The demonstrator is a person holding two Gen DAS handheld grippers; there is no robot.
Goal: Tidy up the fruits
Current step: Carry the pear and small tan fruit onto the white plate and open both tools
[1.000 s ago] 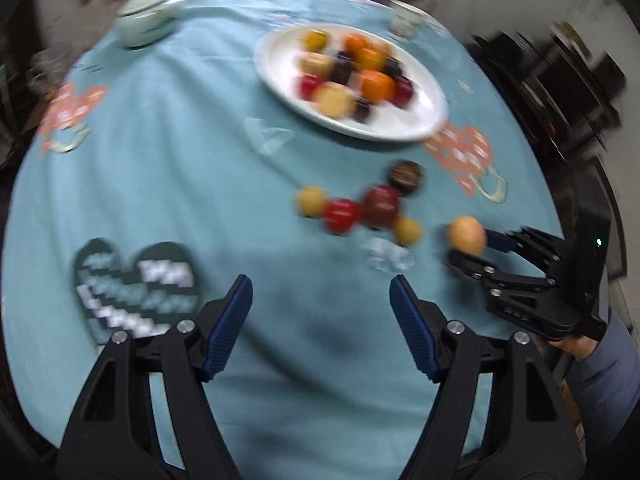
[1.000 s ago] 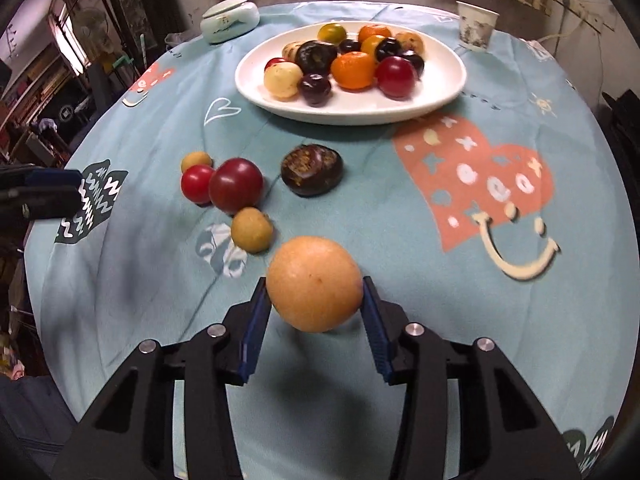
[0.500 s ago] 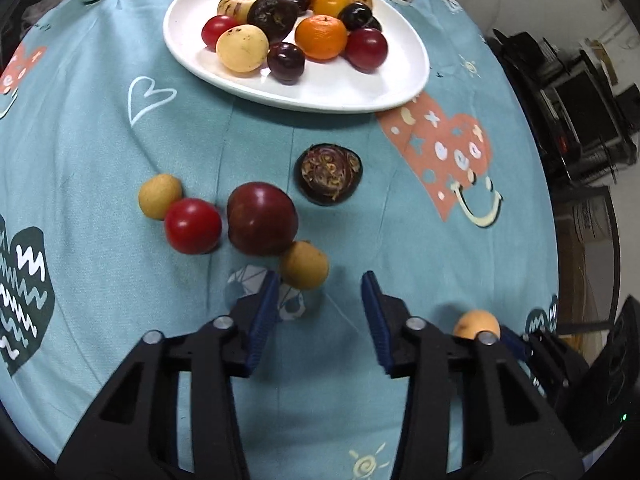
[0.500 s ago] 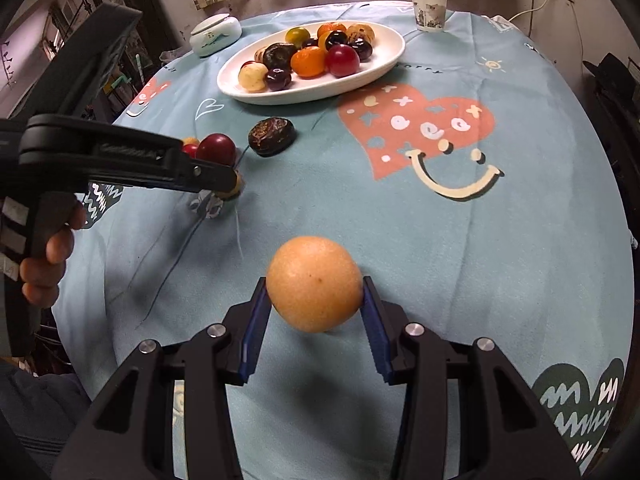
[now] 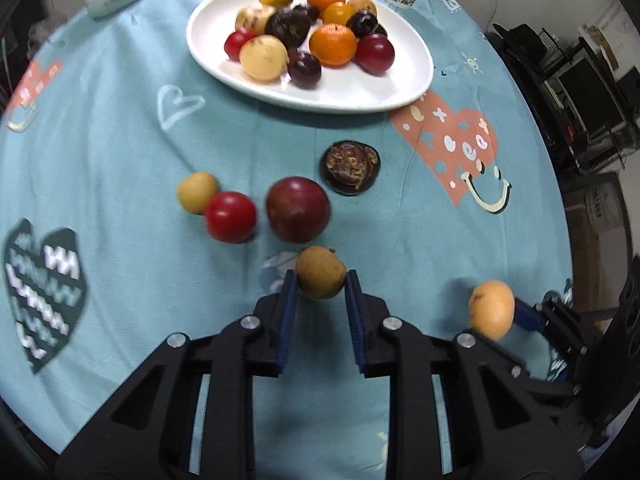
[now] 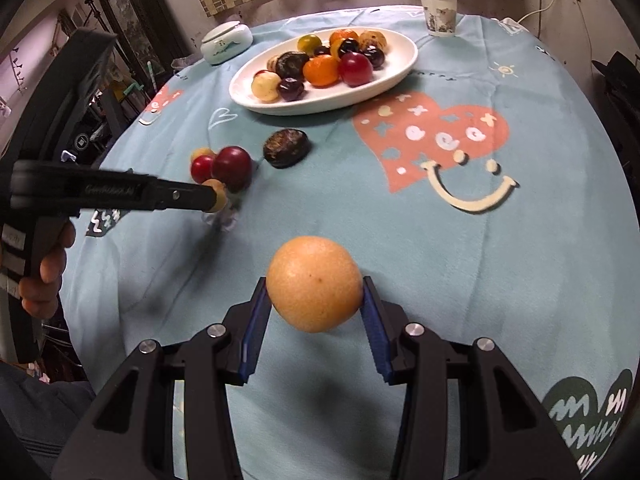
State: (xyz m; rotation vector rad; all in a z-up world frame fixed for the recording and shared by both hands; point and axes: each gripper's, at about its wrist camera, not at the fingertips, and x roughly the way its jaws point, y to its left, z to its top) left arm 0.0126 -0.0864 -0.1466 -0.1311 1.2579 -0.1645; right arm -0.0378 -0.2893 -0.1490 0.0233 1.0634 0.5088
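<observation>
the small tan fruit sits pinched between the blue pads of the left gripper, whose jaws have narrowed to the fruit's width, near the middle of the teal tablecloth; whether it rests on the cloth or is just off it cannot be told. just beyond it lie a dark red plum, a bright red fruit to its left and a pale yellow fruit touching that one. a dark, flat, wrinkled fruit lies farther off to the right. to the near right, the right gripper is clamped on a larger orange-yellow fruit, held clear above the cloth. at the far side stands the white oval plate, piled with oranges, dark plums and pale fruits. a paper cup stands far right of the plate, a lidded white dish far left. a hand grips the left tool's handle.
</observation>
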